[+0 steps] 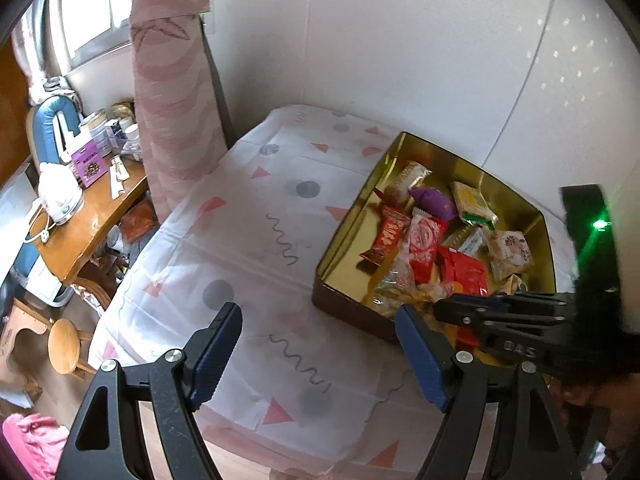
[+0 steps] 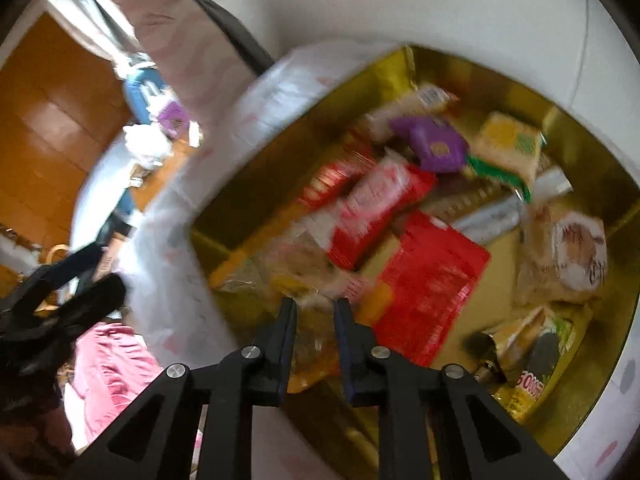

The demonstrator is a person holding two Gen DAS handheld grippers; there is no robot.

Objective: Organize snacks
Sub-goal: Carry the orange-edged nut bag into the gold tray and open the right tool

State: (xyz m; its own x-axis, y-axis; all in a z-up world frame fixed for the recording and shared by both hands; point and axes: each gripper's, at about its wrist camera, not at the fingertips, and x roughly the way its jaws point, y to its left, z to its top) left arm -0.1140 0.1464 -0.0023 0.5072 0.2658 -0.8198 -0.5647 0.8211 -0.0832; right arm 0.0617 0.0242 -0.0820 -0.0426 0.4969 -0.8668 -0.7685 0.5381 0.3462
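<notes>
A gold tin box (image 1: 348,236) sits on a table with a patterned cloth (image 1: 224,248) and holds several snack packets: red ones (image 1: 424,244), a purple one (image 1: 436,202) and a yellow-green one (image 1: 472,202). My left gripper (image 1: 320,344) is open and empty over the cloth, left of the tin's near corner. My right gripper (image 2: 315,312) reaches over the tin's near edge (image 2: 224,256); its jaws stand narrow around a clear yellowish snack packet (image 2: 316,340). The right wrist view is blurred. The right gripper also shows in the left wrist view (image 1: 440,308).
A white wall backs the table. A pink curtain (image 1: 176,120) hangs at the table's far left corner. Left of it is a wooden desk (image 1: 92,220) with a kettle, a purple box and jars. A round stool (image 1: 66,346) stands on the floor below.
</notes>
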